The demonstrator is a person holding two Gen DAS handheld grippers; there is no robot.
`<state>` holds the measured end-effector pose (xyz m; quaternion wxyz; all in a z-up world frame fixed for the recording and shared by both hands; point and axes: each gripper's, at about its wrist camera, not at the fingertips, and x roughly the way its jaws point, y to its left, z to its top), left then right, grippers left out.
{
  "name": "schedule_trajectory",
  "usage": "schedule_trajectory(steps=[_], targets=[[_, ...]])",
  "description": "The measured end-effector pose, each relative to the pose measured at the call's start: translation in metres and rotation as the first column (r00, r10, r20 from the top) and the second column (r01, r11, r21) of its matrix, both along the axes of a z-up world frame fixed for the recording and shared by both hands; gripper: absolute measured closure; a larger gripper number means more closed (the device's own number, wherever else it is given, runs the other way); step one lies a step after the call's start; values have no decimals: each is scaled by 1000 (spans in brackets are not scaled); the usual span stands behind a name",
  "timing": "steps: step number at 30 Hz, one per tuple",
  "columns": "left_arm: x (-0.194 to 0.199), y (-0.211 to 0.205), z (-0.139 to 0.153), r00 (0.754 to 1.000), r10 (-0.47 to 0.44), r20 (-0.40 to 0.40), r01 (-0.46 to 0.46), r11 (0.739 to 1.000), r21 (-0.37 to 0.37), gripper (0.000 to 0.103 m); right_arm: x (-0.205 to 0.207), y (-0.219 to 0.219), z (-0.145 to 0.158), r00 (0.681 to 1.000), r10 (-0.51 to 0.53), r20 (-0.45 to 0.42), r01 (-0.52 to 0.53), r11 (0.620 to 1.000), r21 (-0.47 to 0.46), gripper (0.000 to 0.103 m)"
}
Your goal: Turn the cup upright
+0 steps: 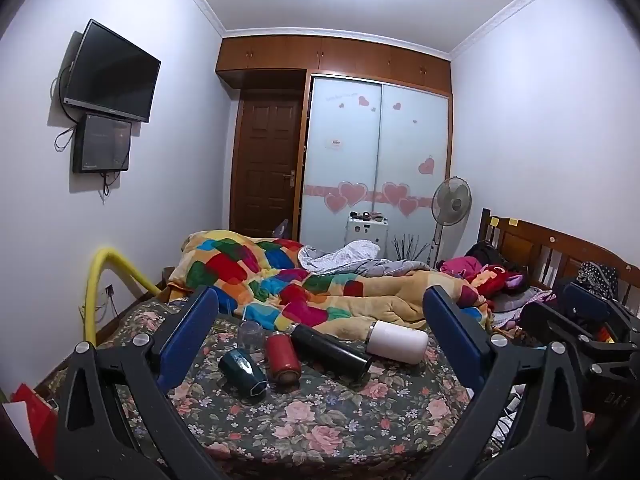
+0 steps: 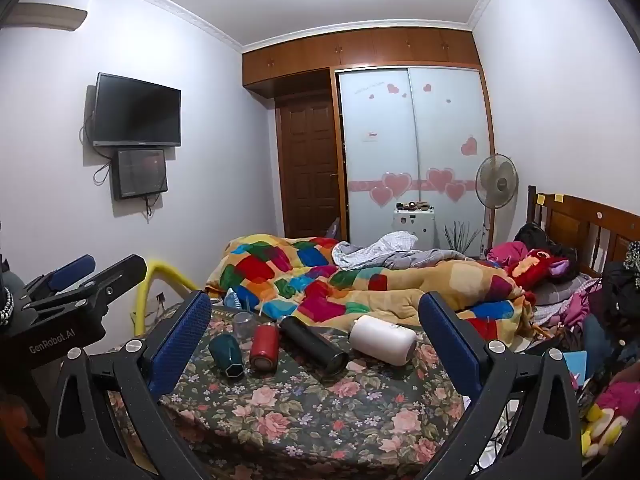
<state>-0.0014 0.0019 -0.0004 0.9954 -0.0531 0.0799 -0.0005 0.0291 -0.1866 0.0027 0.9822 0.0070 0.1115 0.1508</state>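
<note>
Five drinking vessels lie in a loose row on the floral bedspread (image 1: 320,412), all apart from both grippers. From left to right in the left wrist view: a dark green cup (image 1: 242,369) on its side with its base toward the camera; a clear cup (image 1: 251,334) just behind it, whose orientation cannot be determined; a red flask (image 1: 282,356) on its side; a black flask (image 1: 331,347) lying diagonally, touching or nearly touching the red one; and a white flask (image 1: 397,341) on its side at the far right. The right wrist view confirms the same order: dark green cup (image 2: 226,357), clear cup (image 2: 244,324), red flask (image 2: 264,347), black flask (image 2: 314,344), white flask (image 2: 383,339).

Left gripper (image 1: 320,320): fingers spread wide, nothing between them, held above the near edge of the bed. Right gripper (image 2: 314,320): likewise wide open and empty, at similar height. Each gripper also appears at the edge of the other's view.

A multicoloured quilt (image 1: 280,276) is bunched directly behind the vessels. A wardrobe with heart decals (image 1: 376,152), a standing fan (image 1: 452,200) and a wall-mounted television (image 1: 112,72) occupy the background.
</note>
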Motion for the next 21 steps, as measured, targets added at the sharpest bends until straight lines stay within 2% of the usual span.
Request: schedule_trajectory(steps=[7, 13, 21], targets=[[5, 10, 1, 1000, 27, -10, -27, 999, 21, 0, 0, 0, 0, 1000, 5, -1, -5, 1000, 3, 0], [-4, -2, 0, 999, 41, 2, -42, 998, 49, 0, -7, 1, 0, 1000, 10, -6, -10, 1000, 10, 0], [-5, -3, -1, 999, 39, -3, -39, 998, 43, 0, -1, 5, -3, 1000, 11, -10, -11, 1000, 2, 0]])
